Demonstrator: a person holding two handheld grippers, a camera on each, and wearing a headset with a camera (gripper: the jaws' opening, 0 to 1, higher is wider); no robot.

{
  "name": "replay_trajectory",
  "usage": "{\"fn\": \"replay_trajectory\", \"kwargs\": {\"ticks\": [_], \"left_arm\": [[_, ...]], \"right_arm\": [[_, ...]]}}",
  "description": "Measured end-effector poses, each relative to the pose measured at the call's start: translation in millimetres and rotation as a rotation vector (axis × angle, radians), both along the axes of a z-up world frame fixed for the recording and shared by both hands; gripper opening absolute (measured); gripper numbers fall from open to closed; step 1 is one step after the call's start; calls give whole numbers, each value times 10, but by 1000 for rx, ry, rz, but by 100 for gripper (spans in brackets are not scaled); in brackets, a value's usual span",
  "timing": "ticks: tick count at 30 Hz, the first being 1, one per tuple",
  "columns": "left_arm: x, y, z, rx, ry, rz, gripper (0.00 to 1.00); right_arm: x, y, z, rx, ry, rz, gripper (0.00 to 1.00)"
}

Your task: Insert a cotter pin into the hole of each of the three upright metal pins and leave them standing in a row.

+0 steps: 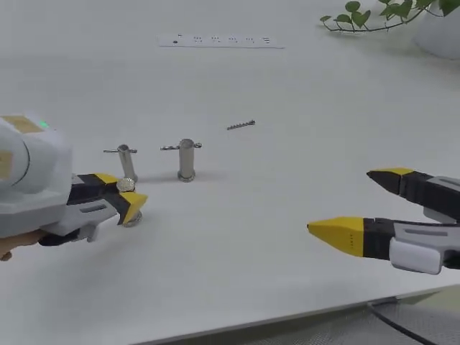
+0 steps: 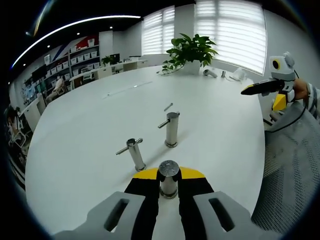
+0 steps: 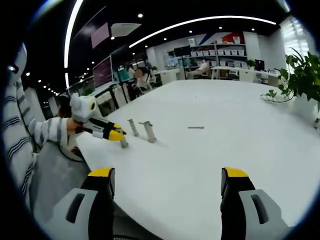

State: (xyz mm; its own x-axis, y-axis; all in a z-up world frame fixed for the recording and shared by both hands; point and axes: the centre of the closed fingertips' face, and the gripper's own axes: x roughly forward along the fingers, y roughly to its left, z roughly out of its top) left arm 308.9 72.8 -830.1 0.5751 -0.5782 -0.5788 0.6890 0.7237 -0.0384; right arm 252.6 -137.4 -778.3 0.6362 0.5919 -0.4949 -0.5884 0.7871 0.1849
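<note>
Three metal pins stand upright on the white table. My left gripper is shut on the nearest pin, which has no cotter pin showing. The other two pins each carry a cotter pin through the top; in the left gripper view they stand just ahead. A loose cotter pin lies farther back. My right gripper hovers open at the right, holding nothing. From there the left gripper sits beside the pins.
A white power strip lies at the far side of the table, and a potted plant stands at the far right corner. The table's front edge runs just below the right gripper, with a dark cable hanging there.
</note>
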Motion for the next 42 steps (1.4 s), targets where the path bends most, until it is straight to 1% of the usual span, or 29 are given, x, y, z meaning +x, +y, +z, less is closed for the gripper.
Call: {"fn": "replay_trajectory", "kwargs": {"ticks": [4, 7, 9, 13, 14, 15, 16, 17, 18, 19, 20, 22, 23, 24, 25, 26, 27, 28, 29, 31, 34, 35, 36, 38, 40, 41, 42], "left_arm": [[14, 11, -6, -5, 1, 6, 12], [20, 42, -10, 12, -14, 8, 12], [18, 49, -12, 3, -2, 18, 12], [19, 54, -8, -5, 5, 21, 12], [22, 54, -1, -6, -1, 20, 12], [39, 38, 42, -15, -32, 2, 13], [31, 34, 56, -20, -36, -5, 14], [39, 39, 78, -32, -29, 3, 17], [41, 38, 91, -41, -29, 3, 22], [41, 40, 95, -41, -29, -2, 26], [40, 45, 91, -37, -29, -5, 29], [24, 71, 73, 2, -42, -43, 32], [20, 87, 74, 13, -54, -56, 35], [9, 96, 74, 24, -64, -71, 40], [-4, 107, 85, 40, -87, -103, 44], [-15, 114, 93, 46, -100, -116, 50], [-22, 135, 104, 34, -106, -113, 54], [-28, 148, 111, 21, -105, -112, 58], [-36, 166, 114, -3, -91, -107, 64], [-40, 202, 126, -17, -95, -104, 70], [-43, 257, 167, -33, -117, -101, 84], [-40, 267, 180, -36, -125, -103, 93], [-40, 278, 203, -44, -134, -104, 99], [-46, 305, 222, -55, -124, -101, 98], [-59, 309, 247, -72, -126, -103, 100], [-57, 318, 244, -73, -124, -98, 100], [-56, 339, 224, -65, -118, -90, 100]], "right_arm": [[0, 14, 0, 0, 0, 5, 89], [-2, 25, -4, -2, 2, 10, 89], [-4, 30, -10, -4, 4, 12, 89], [-8, 39, -12, -6, 5, 18, 89], [-7, 40, -12, -6, 6, 18, 89], [-5, 40, -13, -4, 7, 17, 89], [-4, 43, -13, -3, 8, 17, 89], [-3, 48, -16, -2, 10, 19, 89], [-2, 53, -17, -2, 11, 20, 89], [0, 58, -18, -2, 12, 21, 89], [2, 66, -19, -3, 13, 23, 89], [4, 79, -17, -3, 14, 28, 89], [4, 84, -15, -4, 14, 31, 89], [6, 89, -14, -7, 16, 34, 89], [5, 86, -16, -10, 17, 37, 89], [6, 85, -15, -18, 17, 41, 89], [7, 85, -14, -22, 17, 43, 89], [8, 88, -11, -24, 17, 45, 89], [11, 96, -4, -24, 17, 49, 89], [16, 105, 3, -26, 16, 53, 89], [25, 117, 16, -37, 16, 65, 89], [31, 119, 24, -44, 16, 72, 89], [38, 119, 31, -49, 15, 78, 89], [66, 111, 53, -68, 12, 94, 89], [108, 101, 83, -84, 8, 109, 88], [138, 96, 101, -96, 5, 120, 88], [163, 93, 114, -104, 2, 129, 88]]}}
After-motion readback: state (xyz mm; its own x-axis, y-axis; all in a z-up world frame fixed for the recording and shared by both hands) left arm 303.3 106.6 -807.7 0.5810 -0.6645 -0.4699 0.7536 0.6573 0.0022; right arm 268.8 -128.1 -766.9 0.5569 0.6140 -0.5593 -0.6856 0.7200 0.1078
